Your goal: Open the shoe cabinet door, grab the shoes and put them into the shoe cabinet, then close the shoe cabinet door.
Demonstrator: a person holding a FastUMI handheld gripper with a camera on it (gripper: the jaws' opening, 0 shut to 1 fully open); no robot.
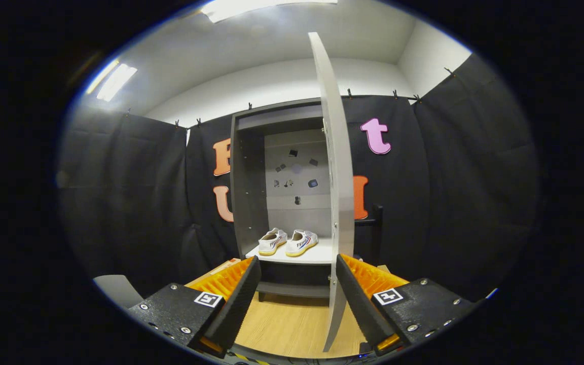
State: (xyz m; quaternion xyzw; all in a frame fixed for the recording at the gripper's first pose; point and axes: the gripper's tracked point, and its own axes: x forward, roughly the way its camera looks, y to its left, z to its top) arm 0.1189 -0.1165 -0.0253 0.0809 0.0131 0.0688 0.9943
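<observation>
**Shoes in, door next**

Claw (297, 299) fingers spread apart, empty, with the open door (336, 192) edge-on by the right finger. Cabinet (244, 192) holds the shoes (288, 242) on its shelf. Door looks stiff and light; I'd push its free edge.

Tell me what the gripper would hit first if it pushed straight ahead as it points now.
Probably the open cabinet door: its edge stands just inside the right finger, between the open fingers of the gripper. Left of it, the way looks free up to the shelf with the shoes. Depth is uncertain.
</observation>
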